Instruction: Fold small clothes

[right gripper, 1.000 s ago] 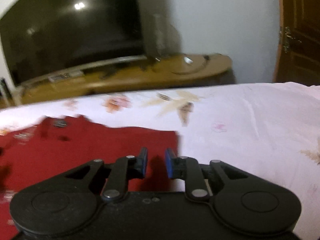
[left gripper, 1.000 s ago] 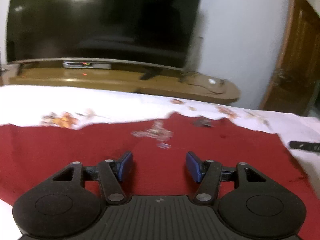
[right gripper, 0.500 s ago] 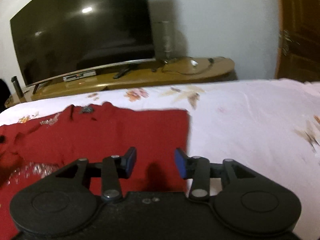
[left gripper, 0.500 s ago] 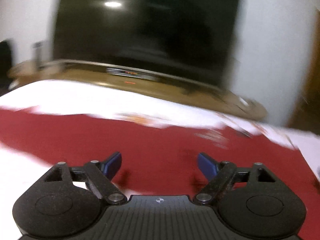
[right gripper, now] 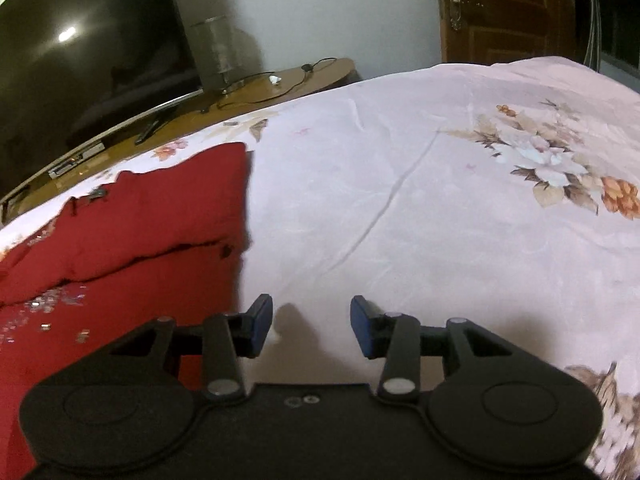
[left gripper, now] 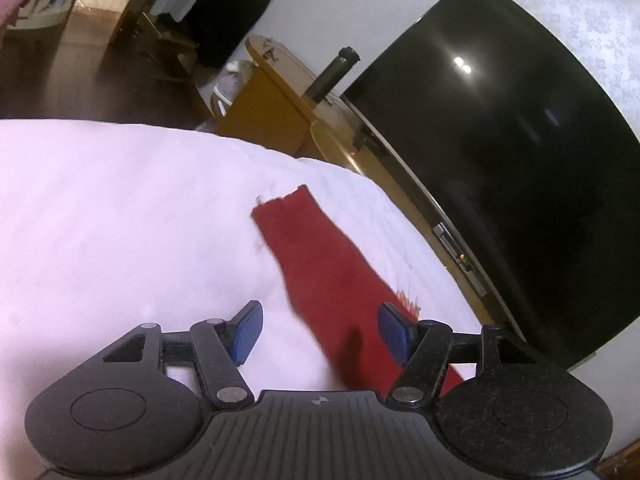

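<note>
A red garment lies on a pale floral bedsheet (right gripper: 400,200). In the left wrist view one long red sleeve (left gripper: 324,264) stretches away from me across the sheet (left gripper: 120,220). My left gripper (left gripper: 318,334) is open and empty, just above the near part of that sleeve. In the right wrist view the garment's body (right gripper: 132,232) lies folded at the left, with sequins on its near part. My right gripper (right gripper: 312,326) is open and empty over bare sheet, just right of the garment's edge.
A large dark TV (left gripper: 500,152) stands on a low wooden stand (right gripper: 256,88) beyond the bed. A wooden door (right gripper: 504,12) is at the far right. A dark chair (left gripper: 228,12) and floor lie past the bed's left end.
My left gripper has swung left from the garment's body to its sleeve and opened wider. My right gripper has opened and moved right, off the garment's edge onto bare sheet.
</note>
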`<action>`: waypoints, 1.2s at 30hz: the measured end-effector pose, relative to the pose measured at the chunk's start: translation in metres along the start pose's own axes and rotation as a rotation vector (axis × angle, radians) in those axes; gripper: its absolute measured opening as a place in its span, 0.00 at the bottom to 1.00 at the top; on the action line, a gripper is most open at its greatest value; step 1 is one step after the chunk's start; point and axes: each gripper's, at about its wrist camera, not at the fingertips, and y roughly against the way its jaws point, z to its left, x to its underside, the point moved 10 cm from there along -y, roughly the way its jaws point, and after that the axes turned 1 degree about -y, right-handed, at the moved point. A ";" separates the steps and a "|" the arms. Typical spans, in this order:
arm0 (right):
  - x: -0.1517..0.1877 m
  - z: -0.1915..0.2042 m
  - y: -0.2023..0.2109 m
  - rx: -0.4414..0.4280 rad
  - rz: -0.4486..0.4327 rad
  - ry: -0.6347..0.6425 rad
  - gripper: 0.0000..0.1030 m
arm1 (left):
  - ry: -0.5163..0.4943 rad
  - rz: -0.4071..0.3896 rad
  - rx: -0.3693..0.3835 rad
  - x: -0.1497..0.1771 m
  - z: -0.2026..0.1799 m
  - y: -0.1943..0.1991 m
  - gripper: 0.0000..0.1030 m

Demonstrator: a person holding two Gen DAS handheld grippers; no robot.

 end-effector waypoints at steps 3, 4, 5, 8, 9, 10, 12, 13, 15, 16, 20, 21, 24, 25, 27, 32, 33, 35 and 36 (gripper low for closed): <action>-0.003 0.010 0.010 0.003 -0.014 0.005 0.41 | 0.014 0.021 0.007 -0.009 -0.001 -0.018 0.63; -0.003 0.013 0.012 0.004 -0.017 0.011 0.41 | 0.017 0.032 0.007 -0.012 -0.002 -0.024 0.63; -0.004 0.015 0.014 0.006 -0.018 0.020 0.41 | 0.013 0.040 0.002 -0.010 -0.005 -0.033 0.63; -0.007 0.016 0.020 0.018 -0.026 0.041 0.41 | -0.094 0.062 -0.112 -0.011 -0.005 -0.041 0.17; -0.008 0.015 0.024 0.019 -0.030 0.038 0.41 | -0.118 0.069 -0.157 -0.011 0.000 -0.040 0.08; -0.007 0.014 0.027 0.021 -0.034 0.032 0.41 | -0.105 0.071 -0.141 -0.013 0.001 -0.040 0.07; -0.007 0.009 0.031 0.024 -0.045 0.011 0.41 | -0.112 0.073 -0.139 -0.015 -0.001 -0.036 0.04; -0.006 0.007 0.033 0.023 -0.048 0.001 0.41 | -0.129 0.064 -0.146 -0.015 -0.007 -0.031 0.04; -0.004 0.003 0.036 0.021 -0.052 -0.012 0.41 | -0.164 0.036 -0.105 -0.014 -0.028 -0.022 0.03; -0.002 0.001 0.037 0.017 -0.054 -0.017 0.41 | -0.187 0.019 -0.070 -0.012 -0.043 -0.017 0.03; 0.002 -0.007 0.036 0.000 -0.060 -0.047 0.41 | -0.358 -0.014 0.121 0.014 -0.144 0.004 0.04; 0.002 -0.008 0.035 -0.005 -0.061 -0.054 0.41 | -0.396 -0.010 0.159 0.026 -0.168 0.008 0.04; 0.003 -0.012 0.031 -0.027 -0.064 -0.076 0.41 | -0.516 0.023 0.275 0.083 -0.249 0.022 0.04; 0.002 -0.012 0.030 -0.035 -0.065 -0.082 0.41 | -0.561 0.044 0.310 0.111 -0.276 0.026 0.04; 0.000 -0.014 0.029 -0.051 -0.070 -0.087 0.41 | -0.637 0.085 0.360 0.163 -0.318 0.030 0.04; -0.007 -0.019 0.032 -0.048 -0.092 -0.007 0.41 | -0.787 0.202 0.438 0.309 -0.404 0.037 0.04; -0.008 -0.021 0.033 -0.054 -0.093 0.006 0.41 | -0.811 0.221 0.444 0.332 -0.416 0.037 0.04; -0.011 -0.026 0.037 -0.057 -0.098 0.027 0.42 | -0.873 0.269 0.445 0.383 -0.440 0.035 0.04; -0.013 -0.029 0.039 -0.058 -0.101 0.037 0.42 | -0.894 0.287 0.440 0.402 -0.446 0.034 0.04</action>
